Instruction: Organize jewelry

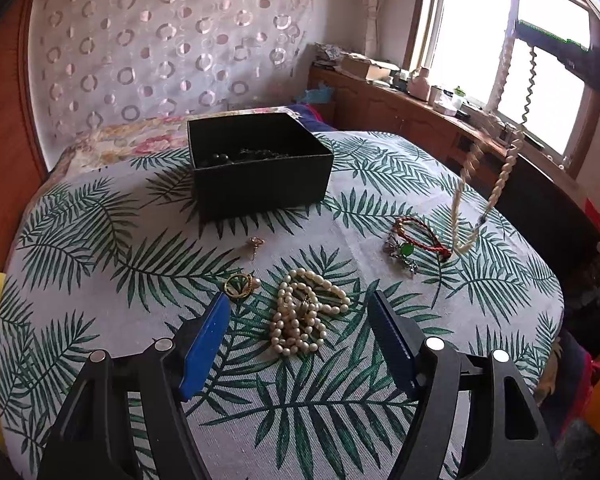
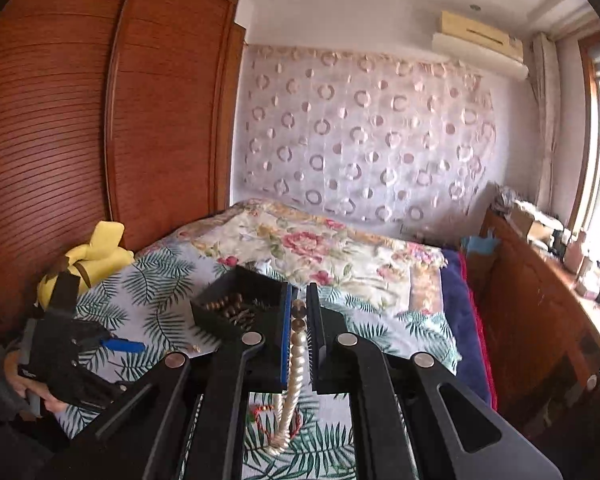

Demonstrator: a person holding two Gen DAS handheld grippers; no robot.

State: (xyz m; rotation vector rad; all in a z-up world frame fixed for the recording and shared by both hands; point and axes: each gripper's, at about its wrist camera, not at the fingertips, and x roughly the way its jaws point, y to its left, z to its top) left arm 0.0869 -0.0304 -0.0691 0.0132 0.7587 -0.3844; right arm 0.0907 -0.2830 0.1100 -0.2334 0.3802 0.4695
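Near the left gripper (image 1: 298,320), jaws wide and empty: pearl heap (image 1: 304,314); right gripper (image 2: 299,320) clamps pearl strand (image 2: 294,364); black box (image 1: 260,160) far.

Daylight from the window (image 1: 496,52), up and right of my left fingers; it's blown out to white. Tablecloth (image 1: 100,248) ahead of them is evenly lit, shadows soft. Hanging pearl strand (image 1: 500,176) is motion-blurred. My right view is dimmer and softer. Heavy fisheye bending and dark vignette at the corners.
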